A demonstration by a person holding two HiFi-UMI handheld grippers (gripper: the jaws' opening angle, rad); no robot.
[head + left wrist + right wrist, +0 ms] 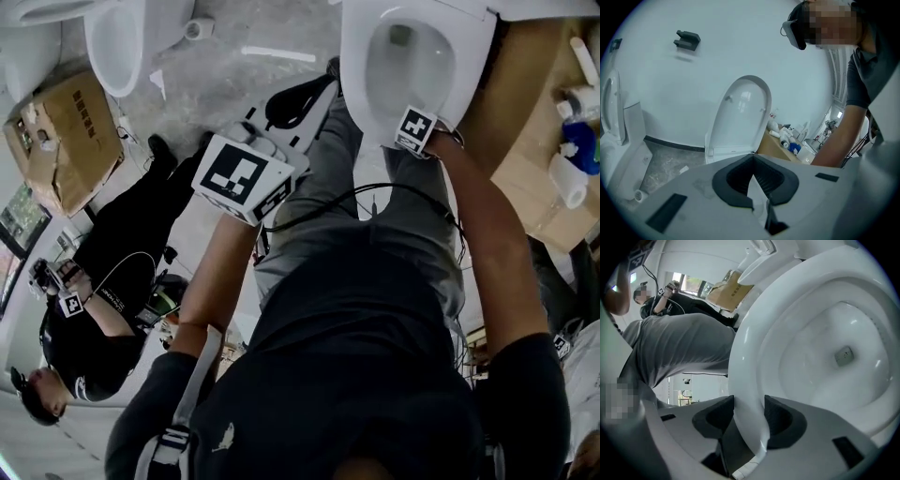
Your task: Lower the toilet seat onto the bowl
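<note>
Where hand-held gripper (749, 403) clamps, glossy oval seat (743, 344)

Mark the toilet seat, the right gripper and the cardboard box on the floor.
toilet seat (750, 352), right gripper view, left side of its white rim.
right gripper (749, 401), right gripper view, midway between its fingertips, shut on the toilet seat.
cardboard box (75, 131), head view, middle of its top face.

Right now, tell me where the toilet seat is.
Head view, top right of centre: the toilet seat lies over the bowl, its near edge clamped in the right tongs.
</note>
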